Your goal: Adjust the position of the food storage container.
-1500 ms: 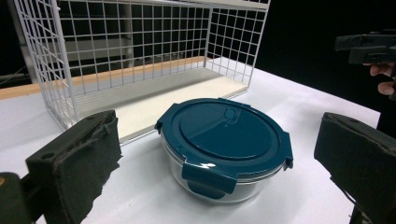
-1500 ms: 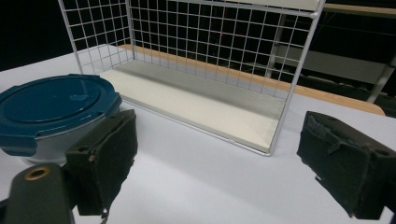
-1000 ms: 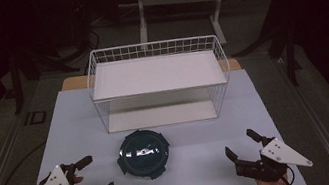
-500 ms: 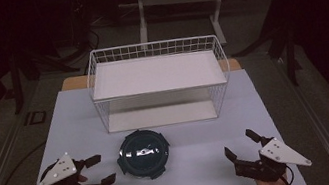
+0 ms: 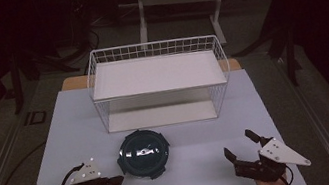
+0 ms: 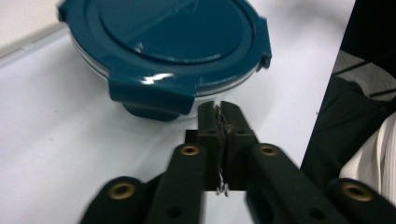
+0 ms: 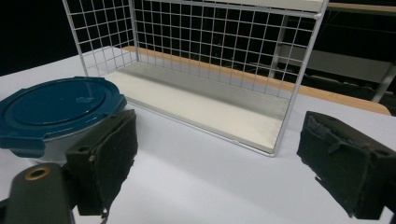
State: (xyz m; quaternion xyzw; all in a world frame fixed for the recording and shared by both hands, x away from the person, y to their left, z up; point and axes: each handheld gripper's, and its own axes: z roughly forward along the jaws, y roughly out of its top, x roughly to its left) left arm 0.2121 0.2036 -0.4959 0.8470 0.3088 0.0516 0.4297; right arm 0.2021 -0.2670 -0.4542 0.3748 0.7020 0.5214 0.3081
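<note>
White table (image 5: 202,177) in a dark room (left claw (image 5: 116,181) closed empty, right claw (image 5: 237,147) wide).

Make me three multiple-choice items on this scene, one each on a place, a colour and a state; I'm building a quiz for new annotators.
1. Where is the food container?
A. in front of the wire rack
B. on the rack's top shelf
C. on the floor

2. What colour is its lid?
A. red
B. teal
C. yellow

3. How do the left tool's jaws stand?
A. wide open
B. closed on the lid
C. closed, holding nothing

Key: 1 A, it sits on the table nearer the person; 2 B, both tool views show it; 3 C, its pads meet short of the container.
</note>
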